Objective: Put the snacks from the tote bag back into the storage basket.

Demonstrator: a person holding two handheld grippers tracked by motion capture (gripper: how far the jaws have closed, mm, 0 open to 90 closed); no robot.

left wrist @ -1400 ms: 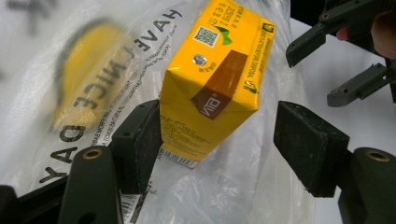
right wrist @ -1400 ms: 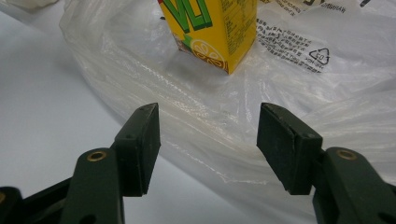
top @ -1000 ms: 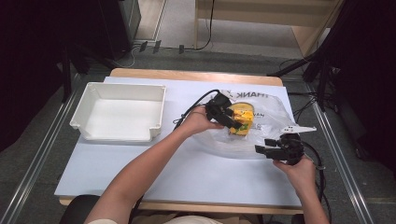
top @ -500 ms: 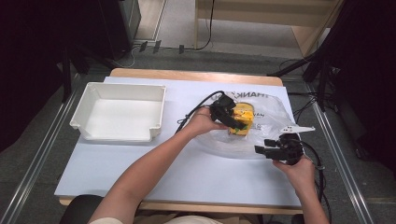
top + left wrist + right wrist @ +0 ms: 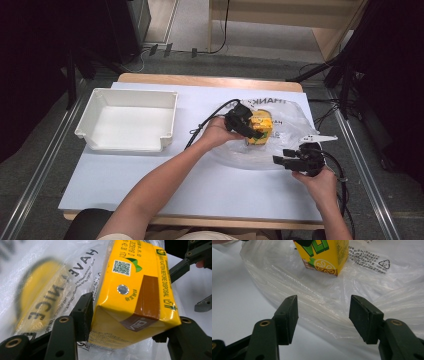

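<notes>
Left gripper view: my left fingers [image 5: 130, 337] have just been closing and now clamp the yellow carton [image 5: 135, 290].
Carton: standing on the plastic bag [image 5: 280, 150], on the surface.
Right fingers [image 5: 323, 317]: apart, at the bag's edge.
Meaning: carton secured, ready to lift, probably toward the white tray [image 5: 95, 131].

This looks like a lab or test room, not a home. A wooden worktop [image 5: 210, 80] with a white sheet on top stands on a grey carpet floor [image 5: 40, 165]. Long shiny metal rails [image 5: 370, 165] run along both sides of the worktop. Black stands [image 5: 345, 75] with dark curtains rise just beside it. Behind the worktop, black cables [image 5: 225, 30] trail over the floor near plain wooden furniture [image 5: 280, 15].
</notes>
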